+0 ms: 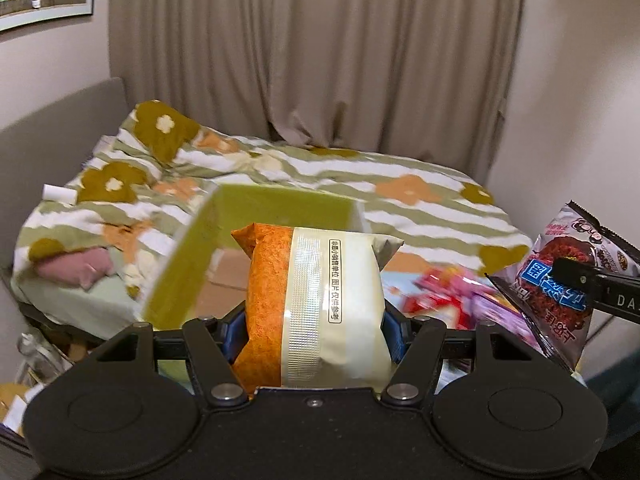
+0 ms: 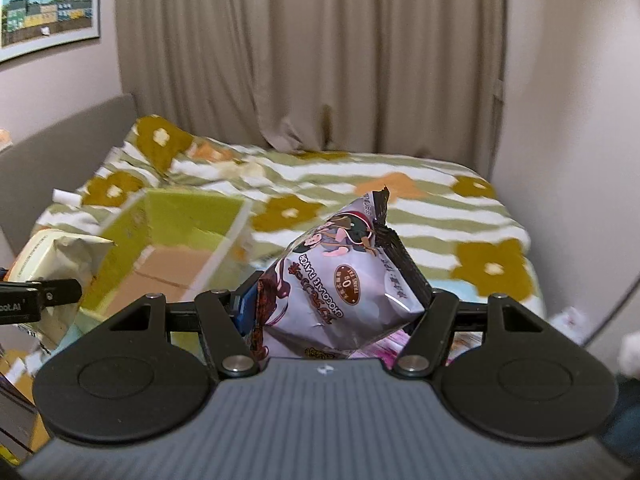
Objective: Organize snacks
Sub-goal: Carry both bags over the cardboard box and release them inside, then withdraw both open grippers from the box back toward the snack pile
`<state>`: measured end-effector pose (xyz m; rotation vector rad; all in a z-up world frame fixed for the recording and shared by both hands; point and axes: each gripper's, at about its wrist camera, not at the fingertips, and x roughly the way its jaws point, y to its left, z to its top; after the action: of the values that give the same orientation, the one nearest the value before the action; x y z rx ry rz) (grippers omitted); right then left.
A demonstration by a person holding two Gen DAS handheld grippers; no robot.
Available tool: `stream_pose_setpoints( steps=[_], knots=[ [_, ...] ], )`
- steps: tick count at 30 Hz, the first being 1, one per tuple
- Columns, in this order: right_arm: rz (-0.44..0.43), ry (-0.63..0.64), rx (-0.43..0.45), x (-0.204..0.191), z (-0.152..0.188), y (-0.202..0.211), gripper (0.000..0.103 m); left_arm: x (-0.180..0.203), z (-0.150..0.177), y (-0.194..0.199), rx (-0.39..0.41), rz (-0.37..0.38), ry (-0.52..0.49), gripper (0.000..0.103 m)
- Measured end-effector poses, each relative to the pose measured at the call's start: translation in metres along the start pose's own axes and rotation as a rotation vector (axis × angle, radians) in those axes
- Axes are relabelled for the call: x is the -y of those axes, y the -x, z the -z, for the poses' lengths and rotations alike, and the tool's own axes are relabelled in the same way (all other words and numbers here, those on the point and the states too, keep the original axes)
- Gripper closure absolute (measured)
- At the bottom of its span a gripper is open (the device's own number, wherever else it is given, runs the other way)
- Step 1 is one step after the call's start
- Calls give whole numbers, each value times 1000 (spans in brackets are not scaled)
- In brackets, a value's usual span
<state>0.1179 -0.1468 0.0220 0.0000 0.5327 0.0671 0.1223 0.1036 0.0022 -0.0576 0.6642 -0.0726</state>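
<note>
My left gripper (image 1: 314, 328) is shut on an orange and cream snack bag (image 1: 316, 304) and holds it upright above the near edge of an open green cardboard box (image 1: 276, 208). My right gripper (image 2: 340, 312) is shut on a silver and black chocolate snack bag (image 2: 340, 280), held in the air to the right of the box (image 2: 192, 216). That bag also shows at the right of the left wrist view (image 1: 568, 280). The orange and cream bag shows at the left of the right wrist view (image 2: 56, 256). More red and purple snack packs (image 1: 452, 296) lie blurred on the bed right of the box.
The box sits on a bed with a green striped flowered cover (image 1: 420, 196). A beige curtain (image 1: 320, 52) hangs behind, a grey headboard (image 1: 60, 120) at the left, white wall (image 1: 580, 120) at the right. Clutter (image 1: 36, 360) sits low at the left.
</note>
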Motion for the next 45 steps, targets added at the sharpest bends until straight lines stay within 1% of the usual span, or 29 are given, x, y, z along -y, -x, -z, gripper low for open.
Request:
stream_pose_setpoints(
  steps=[5,7,12,15,18,22,25,26,27,29,30,32,36,39,45],
  knots=[
    [-50,-41,-9,-58,-27,-51,23,-50,-31,-33,5,-24,-5,35],
    [-53,-43,-11,-79,-37,-71,23,-65,-41,-46,7,-31,-12,35],
    [-50,-64,-43,-119,-57,-119,23,-89,-64,-92,-8,-13,-34,35],
    [-39,-65,-90,-132,-61,-149,23,-94,-74,-123,-19,11,-62,35],
    [15,-73,-145,-140,-63,-180,23,-91,-77,-152,-30,22,-97,35],
    [18,-136,-170,-138,-62,-208,23,-88,-80,-187,-54,44,-107,35],
    [33,-123,-188,-137,-61,-222,23,-86,-79,-205,-77,50,-107,34],
    [37,-114,-190,-137,-60,-225,23,-85,-79,-209,-85,47,-102,32],
    [38,-100,-193,-136,-59,-227,23,-84,-79,-212,-87,42,-94,30],
    [39,-86,-194,-136,-58,-233,23,-82,-80,-214,-89,19,-87,5],
    [34,-85,-198,-134,-57,-236,23,-82,-80,-213,-84,4,-83,2],
    [15,-80,-208,-132,-56,-241,23,-82,-79,-209,-79,-10,-82,0],
    [-8,-70,-220,-127,-54,-245,23,-88,-74,-196,-96,-43,-83,0],
    [-26,-71,-223,-126,-56,-248,22,-96,-69,-184,-93,-51,-65,0],
    [-121,-55,-221,-140,-68,-256,22,-107,-67,-169,-81,-66,-9,0]
  ],
)
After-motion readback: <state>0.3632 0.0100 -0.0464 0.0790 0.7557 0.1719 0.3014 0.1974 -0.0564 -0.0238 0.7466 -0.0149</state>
